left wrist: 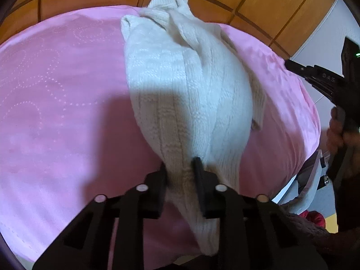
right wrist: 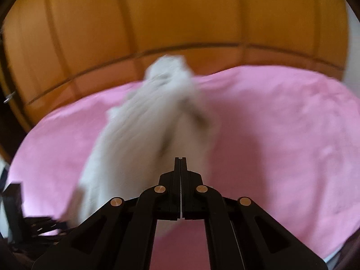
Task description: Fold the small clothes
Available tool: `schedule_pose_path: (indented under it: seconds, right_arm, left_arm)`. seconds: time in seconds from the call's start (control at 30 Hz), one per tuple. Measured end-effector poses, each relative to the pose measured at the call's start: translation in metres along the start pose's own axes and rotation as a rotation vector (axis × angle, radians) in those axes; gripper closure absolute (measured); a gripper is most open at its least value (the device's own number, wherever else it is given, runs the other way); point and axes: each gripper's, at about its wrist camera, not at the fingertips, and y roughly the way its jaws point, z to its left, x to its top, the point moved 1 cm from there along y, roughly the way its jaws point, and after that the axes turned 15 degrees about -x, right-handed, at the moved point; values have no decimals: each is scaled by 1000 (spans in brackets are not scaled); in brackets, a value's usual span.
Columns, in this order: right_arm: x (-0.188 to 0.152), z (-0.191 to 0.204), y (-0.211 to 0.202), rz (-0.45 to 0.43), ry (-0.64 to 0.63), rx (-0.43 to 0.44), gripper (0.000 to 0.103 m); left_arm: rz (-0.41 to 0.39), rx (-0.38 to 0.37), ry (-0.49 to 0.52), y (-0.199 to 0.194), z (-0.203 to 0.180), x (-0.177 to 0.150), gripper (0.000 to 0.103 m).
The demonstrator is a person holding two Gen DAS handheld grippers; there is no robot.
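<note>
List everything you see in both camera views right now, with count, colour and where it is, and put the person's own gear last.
knit garment: one, cream white, lying bunched lengthwise on the blanket, near end pinched by the left gripper
blanket: one, pink, covering the surface under the garment
wood panelling: orange-brown, behind the blanket
red item: one, low at right edge, too small to identify
left gripper: one, black, shut on the garment's near end
right gripper: one, black, shut, nothing visible between its fingers
hand: one, holding the right gripper's handle

home bedroom, pink quilted bedspread (left wrist: 56, 112), orange wooden wardrobe panels (right wrist: 157, 22) behind the bed
</note>
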Motion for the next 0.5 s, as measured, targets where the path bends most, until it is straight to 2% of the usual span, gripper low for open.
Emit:
schedule_pose_path:
  seconds: [0.03,0.13,0.17,0.2,0.23,0.27,0.3,0.37,0.43,0.5]
  right_arm:
    - [6,-16,6,16,25,-19,103]
    - [5,-39,17,80,143,79,103]
    - [0,-36,20,103,136,106,102]
    - [-8,-29,21,114,109,119,97]
    - [-16,-22,21,127,96,147,74]
    - [-23,-15,25,149,101,184,40]
    - [-30,-5,26,178,122,243,31]
    - [-40,13,21,195,99,320,30]
    - [-51,35,17,226,58,361,30]
    - [-67,54,21,308,59,449,30]
  left_arm:
    - [0,2,1,-1,0,1,85]
    - [-13,20,8,-5,1,5,90]
    - [-31,22,4,-9,0,6,90]
    - [-42,18,-3,-11,2,9,91]
    - [-54,15,-10,-15,4,11,91]
    - [-59,20,-13,-18,8,12,91]
    - [-74,32,-11,-24,10,12,91]
    - [-102,45,-7,-34,13,15,91]
    - [-129,70,-7,-43,15,19,91]
    - [-159,89,-22,-52,24,24,91]
